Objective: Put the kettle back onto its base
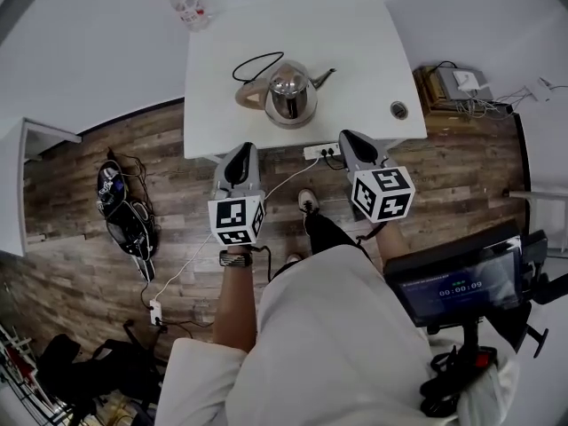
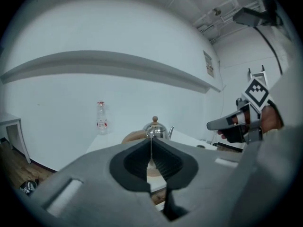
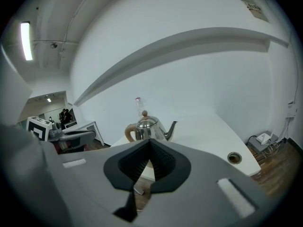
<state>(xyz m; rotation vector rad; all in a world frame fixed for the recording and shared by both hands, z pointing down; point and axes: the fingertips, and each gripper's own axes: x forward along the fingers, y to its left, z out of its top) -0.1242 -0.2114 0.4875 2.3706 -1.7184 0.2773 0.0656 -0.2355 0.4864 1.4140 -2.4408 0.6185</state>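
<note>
A shiny steel kettle (image 1: pixel 291 94) with a wooden handle and a thin spout stands upright on the white table (image 1: pixel 355 43). A round rim shows under it, and a black cord (image 1: pixel 253 60) loops behind it. I cannot tell the base apart from the kettle. My left gripper (image 1: pixel 241 149) and right gripper (image 1: pixel 351 138) hover side by side at the table's near edge, short of the kettle, both shut and empty. The kettle (image 2: pixel 155 129) shows beyond the shut left gripper (image 2: pixel 151 143), and the kettle (image 3: pixel 147 126) also shows beyond the shut right gripper (image 3: pixel 149 145).
A clear plastic bottle (image 1: pixel 188 5) stands at the table's far left corner. A cable grommet (image 1: pixel 399 109) sits near its right edge. A power strip (image 1: pixel 321 152) hangs at the near edge. Bags and cables (image 1: pixel 124 216) lie on the wooden floor at left, and a screen (image 1: pixel 461 282) is at right.
</note>
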